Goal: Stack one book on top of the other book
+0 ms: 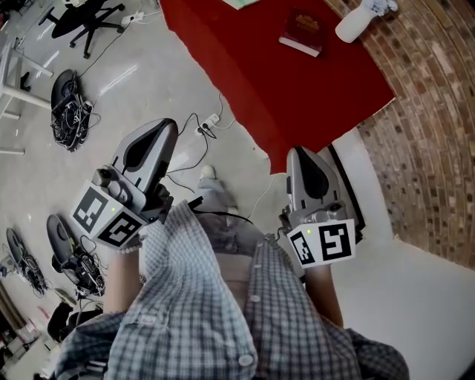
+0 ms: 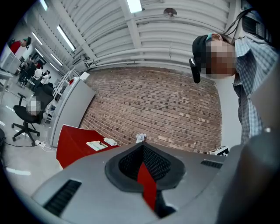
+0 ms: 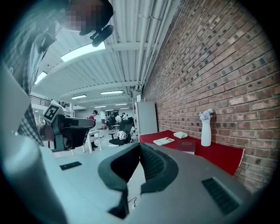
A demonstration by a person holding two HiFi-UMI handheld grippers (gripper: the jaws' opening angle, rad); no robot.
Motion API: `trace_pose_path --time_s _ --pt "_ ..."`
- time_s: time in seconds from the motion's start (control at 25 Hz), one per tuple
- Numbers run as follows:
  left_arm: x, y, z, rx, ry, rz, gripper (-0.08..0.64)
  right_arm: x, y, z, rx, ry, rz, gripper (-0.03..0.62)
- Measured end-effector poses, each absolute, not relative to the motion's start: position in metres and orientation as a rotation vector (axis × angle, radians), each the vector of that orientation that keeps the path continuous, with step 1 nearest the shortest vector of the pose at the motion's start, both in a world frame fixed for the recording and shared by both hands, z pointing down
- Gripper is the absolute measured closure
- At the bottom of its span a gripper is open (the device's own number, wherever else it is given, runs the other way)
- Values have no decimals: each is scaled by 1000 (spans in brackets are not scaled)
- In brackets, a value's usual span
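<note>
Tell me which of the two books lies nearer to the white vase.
The dark red book, beside the vase; the pale book lies farther off.

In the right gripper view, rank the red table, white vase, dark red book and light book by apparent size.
Largest: red table
white vase and dark red book, too alike to rank
light book smallest

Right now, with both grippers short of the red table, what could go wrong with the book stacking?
The white vase stands close beside the dark red book; reaching for that book could tip it.
A corded power strip lies on the floor in front of the red table; stepping forward could snag it.
The left gripper and right gripper are both shut and empty; they must open before any grasp.
</note>
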State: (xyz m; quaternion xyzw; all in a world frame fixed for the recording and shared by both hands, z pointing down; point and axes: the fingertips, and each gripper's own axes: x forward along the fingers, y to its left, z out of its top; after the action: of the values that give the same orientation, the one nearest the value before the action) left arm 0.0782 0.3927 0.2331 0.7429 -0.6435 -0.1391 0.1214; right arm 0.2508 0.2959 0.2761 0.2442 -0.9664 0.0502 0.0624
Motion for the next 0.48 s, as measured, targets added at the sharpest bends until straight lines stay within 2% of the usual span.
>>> trace_pose_path --time_s 0.48 --pt "-37 347 230 2180 -1897 -407 552 139 244 264 760 -2914 98 584"
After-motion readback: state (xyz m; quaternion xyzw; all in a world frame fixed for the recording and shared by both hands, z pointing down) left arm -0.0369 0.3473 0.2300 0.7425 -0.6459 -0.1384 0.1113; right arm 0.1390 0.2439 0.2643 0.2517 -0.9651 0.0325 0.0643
